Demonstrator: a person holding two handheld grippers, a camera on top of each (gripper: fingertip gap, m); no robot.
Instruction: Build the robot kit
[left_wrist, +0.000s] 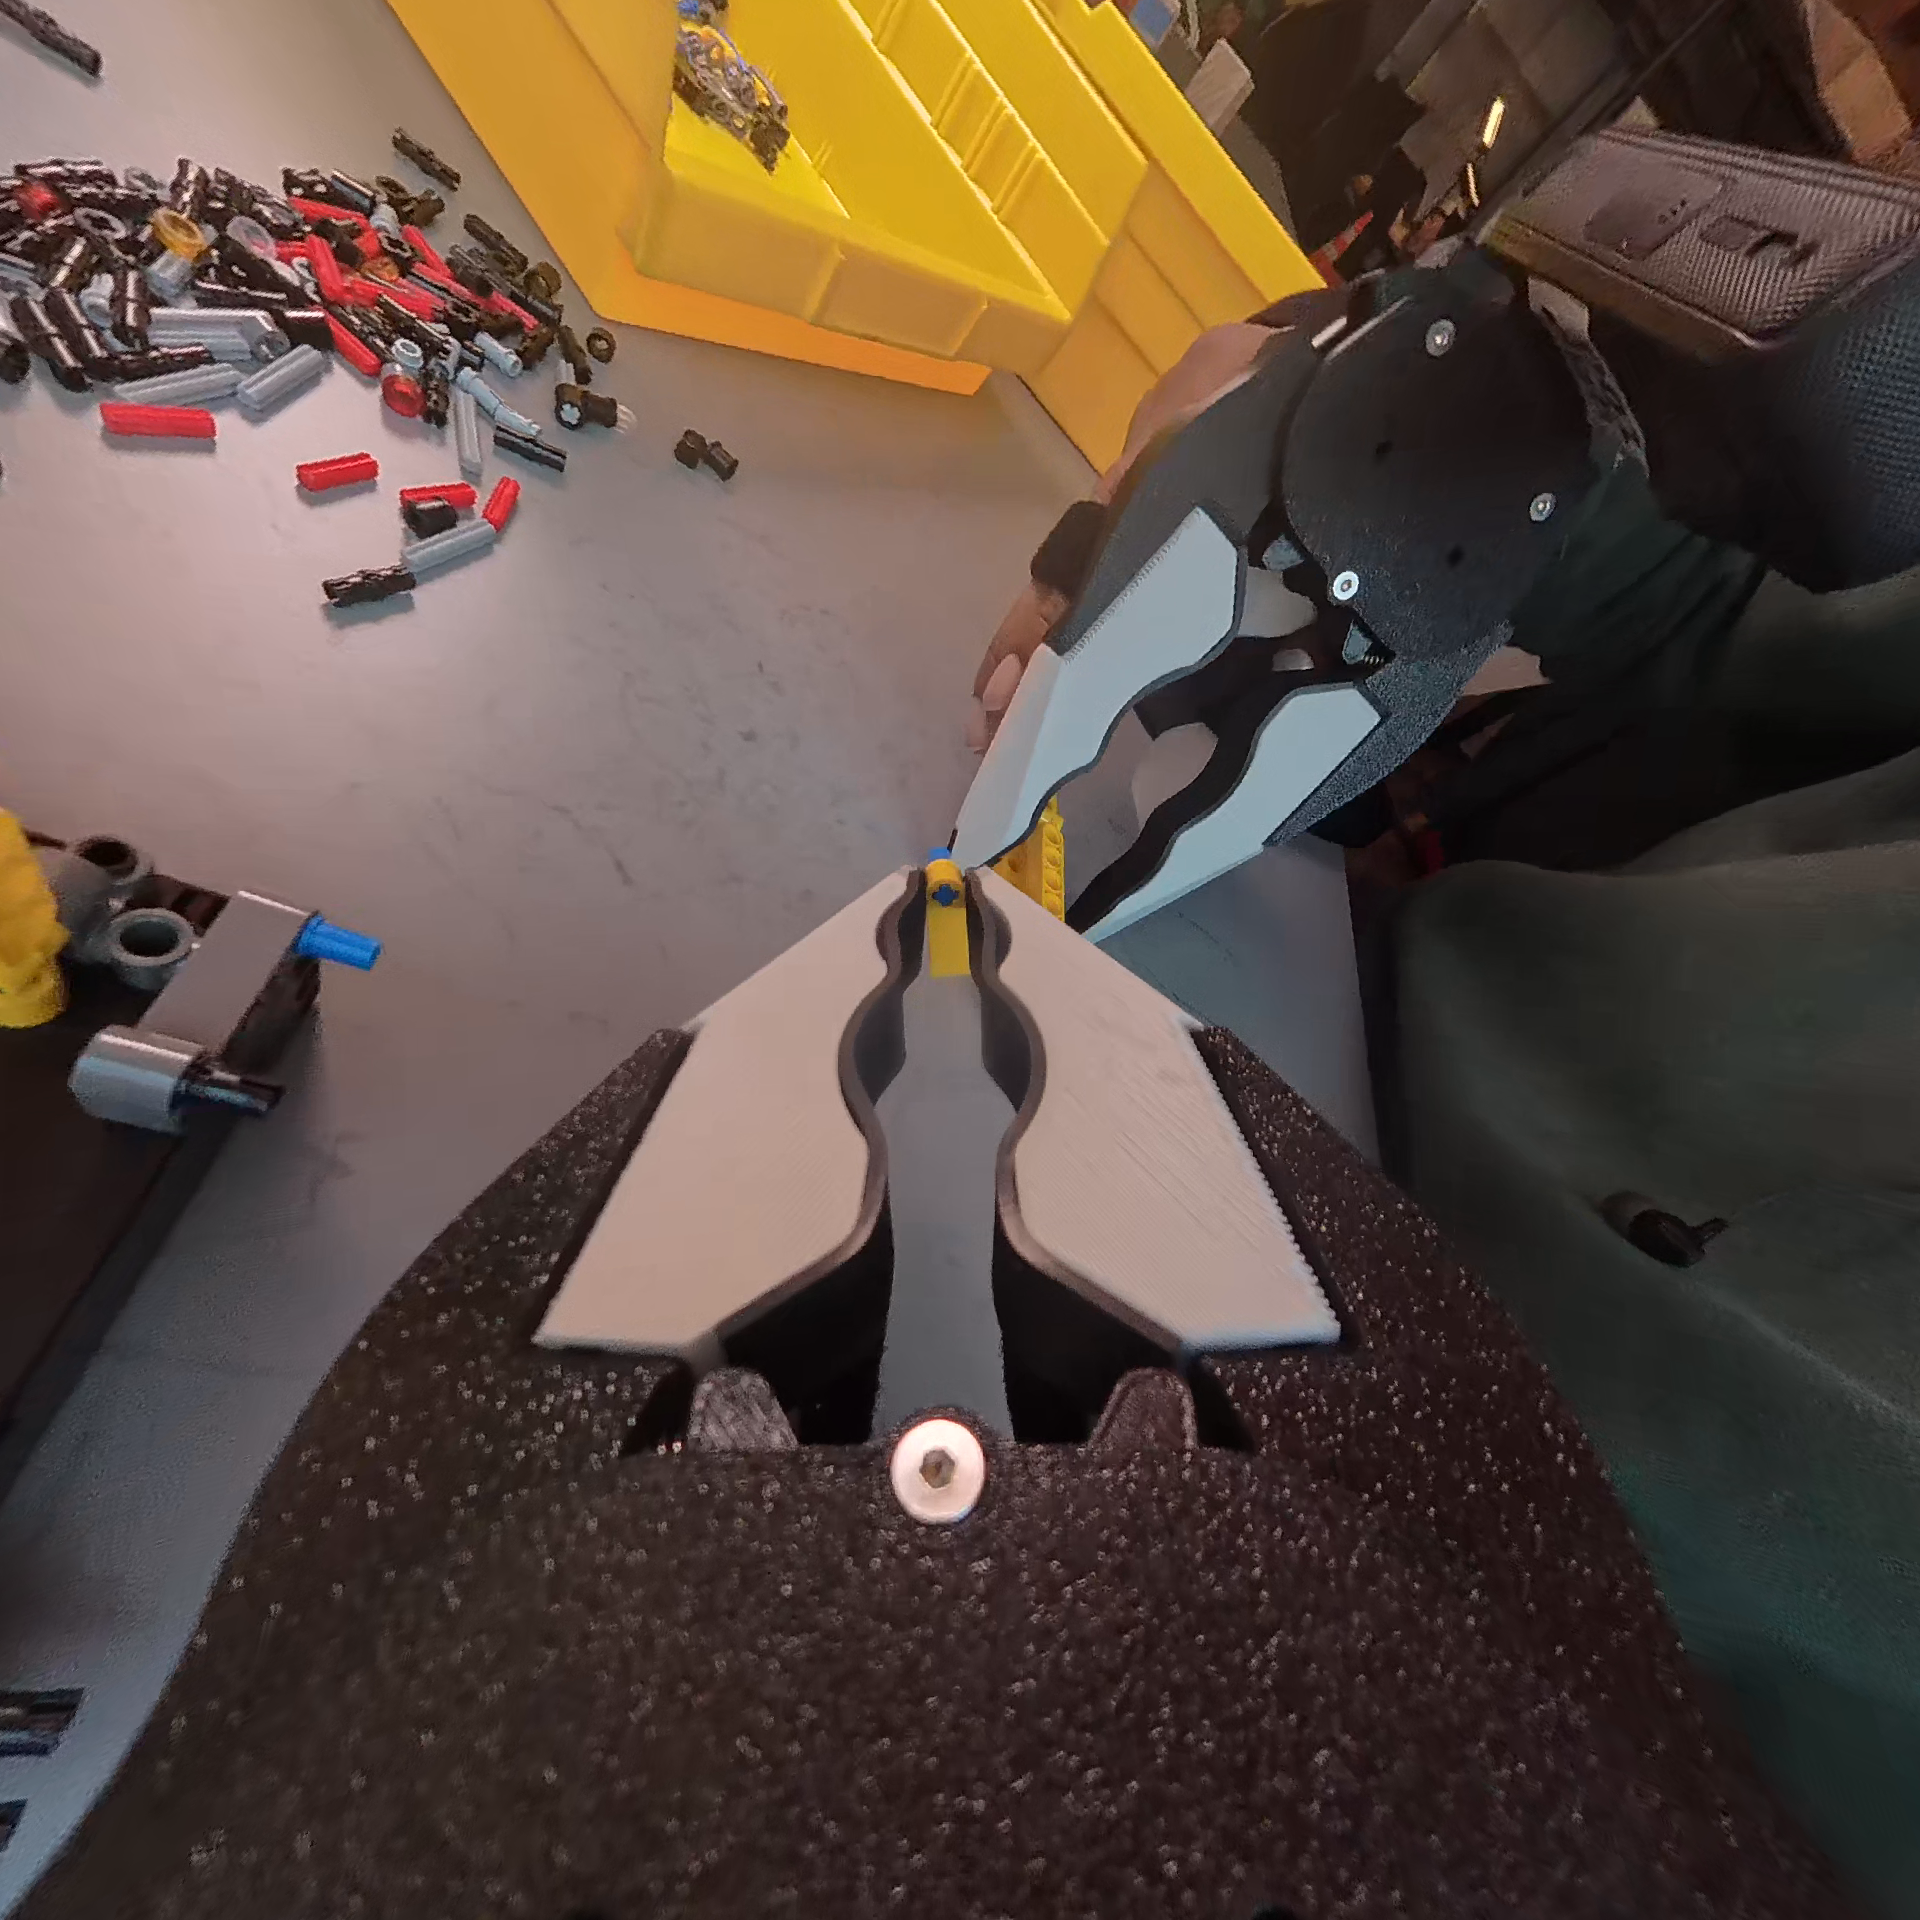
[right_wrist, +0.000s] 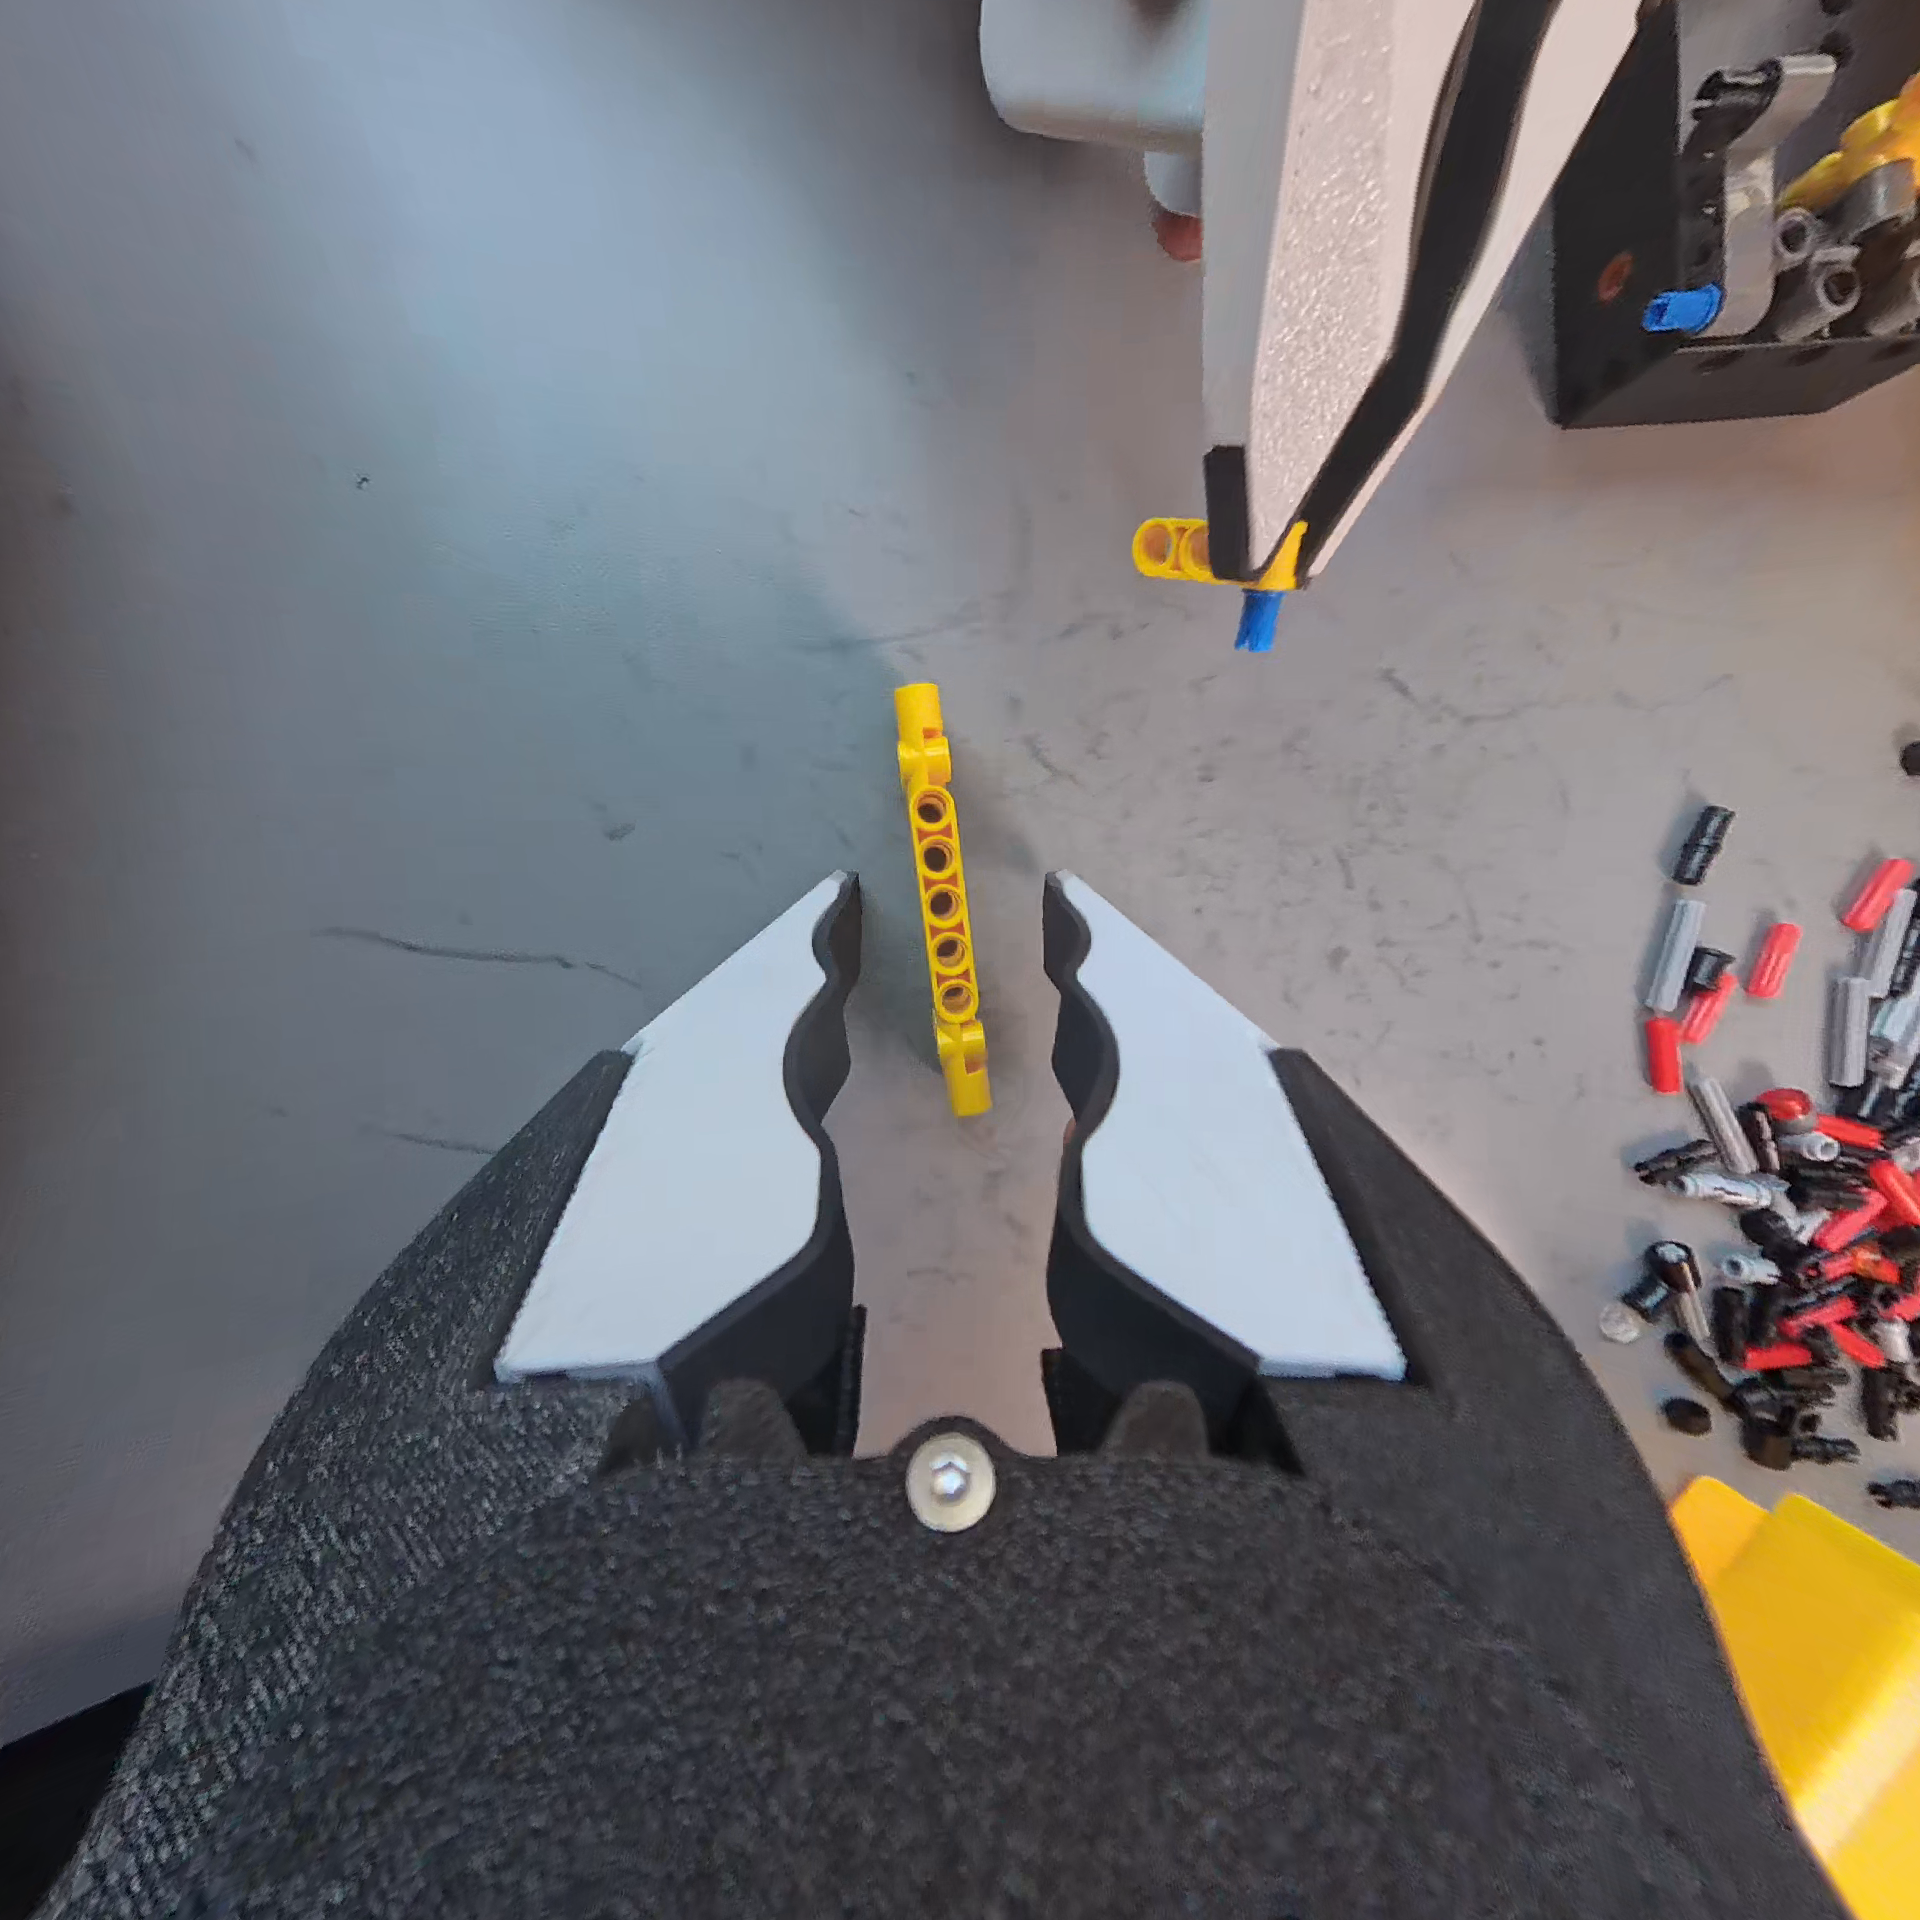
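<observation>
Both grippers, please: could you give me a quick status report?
Left gripper shut on small yellow piece with blue pin. Right gripper open, straddling long yellow beam on table. Nothing between.

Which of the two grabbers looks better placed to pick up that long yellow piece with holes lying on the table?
Probably the right gripper: its jaws are open astride the yellow beam. The left gripper is shut on a small yellow piece.

Yellow beam (right_wrist: 943, 902) on mottled grey table (right_wrist: 1351, 779), yellow piece (right_wrist: 1169, 547) with blue pin (right_wrist: 1257, 620) at 1 o'clock, red-black-grey parts pile (right_wrist: 1808, 1195) at 3 o'clock, yellow bins (left_wrist: 935, 208).
</observation>
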